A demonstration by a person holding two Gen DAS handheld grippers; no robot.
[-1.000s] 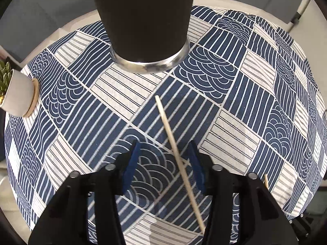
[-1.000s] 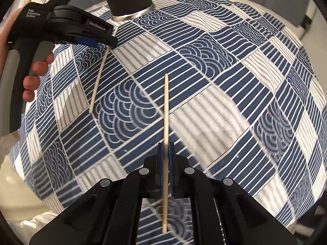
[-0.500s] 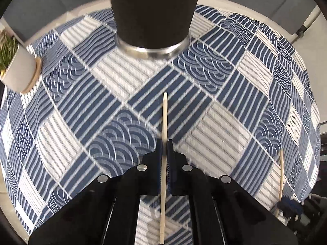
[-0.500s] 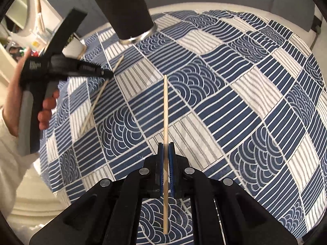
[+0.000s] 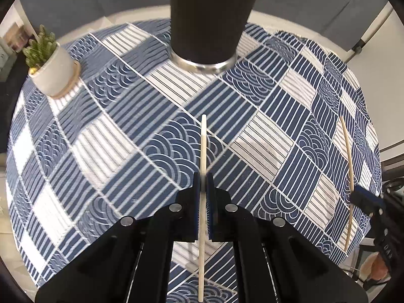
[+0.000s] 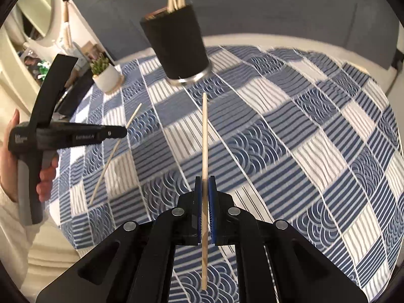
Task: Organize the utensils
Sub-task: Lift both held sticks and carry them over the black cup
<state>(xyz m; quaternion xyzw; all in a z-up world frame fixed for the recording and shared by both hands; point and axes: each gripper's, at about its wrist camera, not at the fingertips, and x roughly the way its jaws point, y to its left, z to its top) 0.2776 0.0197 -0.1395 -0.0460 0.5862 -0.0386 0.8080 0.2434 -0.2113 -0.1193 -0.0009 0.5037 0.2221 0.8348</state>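
Blue-and-white patterned cloth (image 5: 106,116) covers the tabletop (image 6: 252,39), whose pale rim shows beyond the cloth's far edge.

Changes since a second ago: the left claw (image 5: 203,184) then stood apart astride a chopstick lying on the cloth; it closed early in that second and is now clamped on that chopstick (image 5: 203,141), which is off the cloth and points toward the black cup (image 5: 209,20). The right claw (image 6: 205,185) was already clamped on its own chopstick (image 6: 204,136) and remains so; it too sits higher above the cloth, and the cup's mouth, formerly cut off, is now in the right wrist view.

Left to right in the right wrist view: a hand (image 6: 10,161) grips the left claw's handle, with a pale sleeve (image 6: 7,217) below it; the small potted plant (image 6: 104,72) stands near the tabletop's far left; the black cup (image 6: 176,43) holds several chopstick ends (image 6: 176,1) above its rim.

Hard to make out: in the left wrist view the cup's top is cut off by the frame edge. The cloth is motion-blurred in both views. At that view's right edge the right claw is only partly visible, its chopstick bowed by the lens. Both held chopsticks' rear lengths are partly hidden between the pads.
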